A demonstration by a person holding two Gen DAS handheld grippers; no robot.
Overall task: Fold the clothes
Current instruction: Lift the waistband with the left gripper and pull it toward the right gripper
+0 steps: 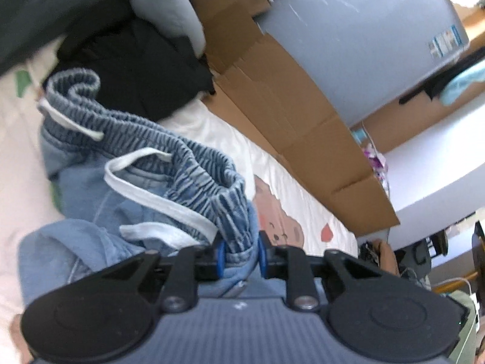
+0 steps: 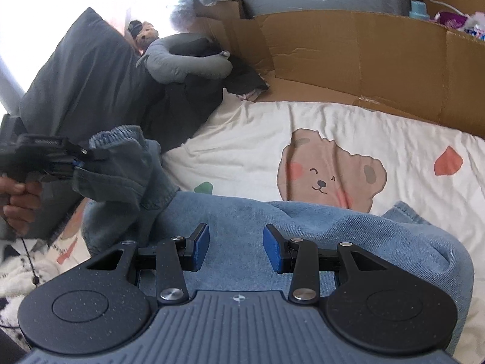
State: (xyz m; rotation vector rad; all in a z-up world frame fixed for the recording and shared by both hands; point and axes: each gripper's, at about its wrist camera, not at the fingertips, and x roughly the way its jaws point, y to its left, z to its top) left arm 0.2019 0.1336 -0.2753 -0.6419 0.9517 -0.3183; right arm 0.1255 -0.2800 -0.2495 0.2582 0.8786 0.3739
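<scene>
1. Left wrist view: the left gripper (image 1: 241,257) had its blue pads clamped on a bunched part of the light denim trousers (image 1: 127,182), right at the gathered, striped elastic waistband (image 1: 169,148), with the white drawstring (image 1: 145,194) looping loose beside it.
2. Right wrist view: the right gripper (image 2: 236,247) hovered with its fingers spread and nothing between them, above the spread blue cloth of the trousers (image 2: 303,233).
3. In that same view the left gripper (image 2: 75,163), held in a person's hand (image 2: 18,200), carried the waist end lifted off the bed sheet (image 2: 257,139); the rest of the garment lay across the sheet's near edge, below the printed bear (image 2: 327,170).
4. Progress, as I judged it: the trousers were not in a neat folded state. The waist was crumpled and raised, and the leg cloth lay rumpled with a rolled-up edge toward the right. No tidy stack of folded clothes was visible.
5. What remained: flattening the cloth and bringing its ends together into a flat fold. Whether any fold had already been laid under the blue cloth, the pictures could not settle.
6. Dark pillows (image 2: 75,75) and a cardboard box (image 2: 379,60) stood along the bed's far edge, well apart from the trousers.
</scene>
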